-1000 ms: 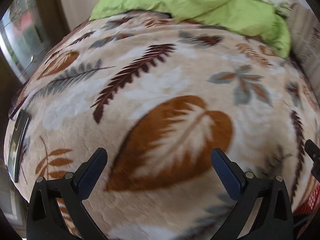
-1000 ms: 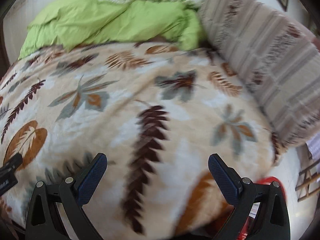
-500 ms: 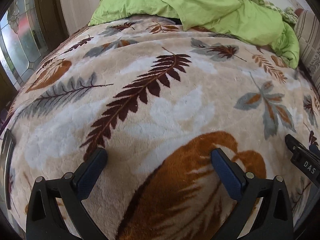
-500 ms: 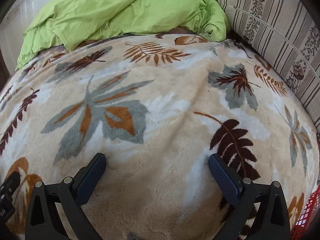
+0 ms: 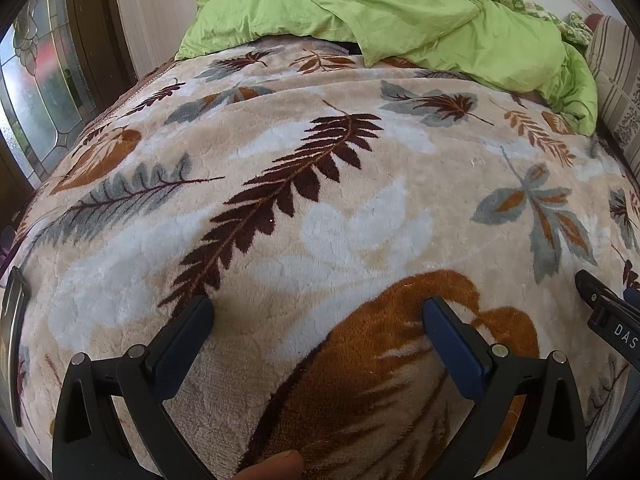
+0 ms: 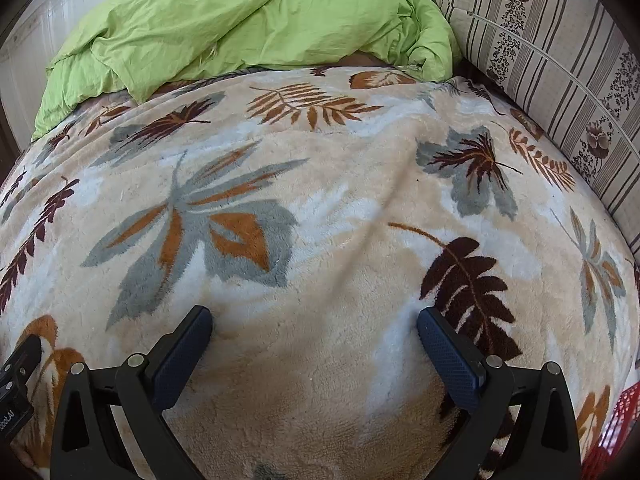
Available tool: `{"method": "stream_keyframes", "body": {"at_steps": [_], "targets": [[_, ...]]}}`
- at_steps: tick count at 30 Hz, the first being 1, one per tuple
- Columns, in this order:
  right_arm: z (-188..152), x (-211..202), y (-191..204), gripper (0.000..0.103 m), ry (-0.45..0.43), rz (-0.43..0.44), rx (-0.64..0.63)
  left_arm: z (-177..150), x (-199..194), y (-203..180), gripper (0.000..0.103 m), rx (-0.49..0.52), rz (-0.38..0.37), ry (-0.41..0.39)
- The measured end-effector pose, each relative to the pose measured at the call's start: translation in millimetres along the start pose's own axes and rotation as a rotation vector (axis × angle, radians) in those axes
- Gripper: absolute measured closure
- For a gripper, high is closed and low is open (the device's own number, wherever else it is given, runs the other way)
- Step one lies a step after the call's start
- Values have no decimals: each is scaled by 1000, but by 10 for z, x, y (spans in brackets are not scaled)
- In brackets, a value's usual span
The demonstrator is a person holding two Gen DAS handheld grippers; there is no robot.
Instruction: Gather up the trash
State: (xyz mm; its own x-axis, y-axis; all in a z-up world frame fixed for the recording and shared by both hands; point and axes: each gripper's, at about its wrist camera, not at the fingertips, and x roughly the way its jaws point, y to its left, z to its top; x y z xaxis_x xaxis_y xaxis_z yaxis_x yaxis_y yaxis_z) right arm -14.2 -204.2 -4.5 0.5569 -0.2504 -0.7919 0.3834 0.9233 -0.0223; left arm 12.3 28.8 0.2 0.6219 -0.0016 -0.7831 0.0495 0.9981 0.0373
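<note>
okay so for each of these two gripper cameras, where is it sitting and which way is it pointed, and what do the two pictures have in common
Left wrist: rides on the left gripper, looking forward over the leaf-print blanket toward the green duvet; its open fingers, a fingertip and the right gripper's edge show.
Right wrist: rides on the right gripper, facing the same way; striped cushion at right, red basket in the corner, open fingers and the left gripper's edge show.
Shared: blanket, duvet.
</note>
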Motion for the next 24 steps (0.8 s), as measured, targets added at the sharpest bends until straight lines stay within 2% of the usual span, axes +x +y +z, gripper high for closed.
{"method": "stream_keyframes", "body": {"at_steps": [24], "targets": [[4, 0, 0, 1, -1, -1, 1, 7, -2, -4, 0, 1, 1, -7]]}}
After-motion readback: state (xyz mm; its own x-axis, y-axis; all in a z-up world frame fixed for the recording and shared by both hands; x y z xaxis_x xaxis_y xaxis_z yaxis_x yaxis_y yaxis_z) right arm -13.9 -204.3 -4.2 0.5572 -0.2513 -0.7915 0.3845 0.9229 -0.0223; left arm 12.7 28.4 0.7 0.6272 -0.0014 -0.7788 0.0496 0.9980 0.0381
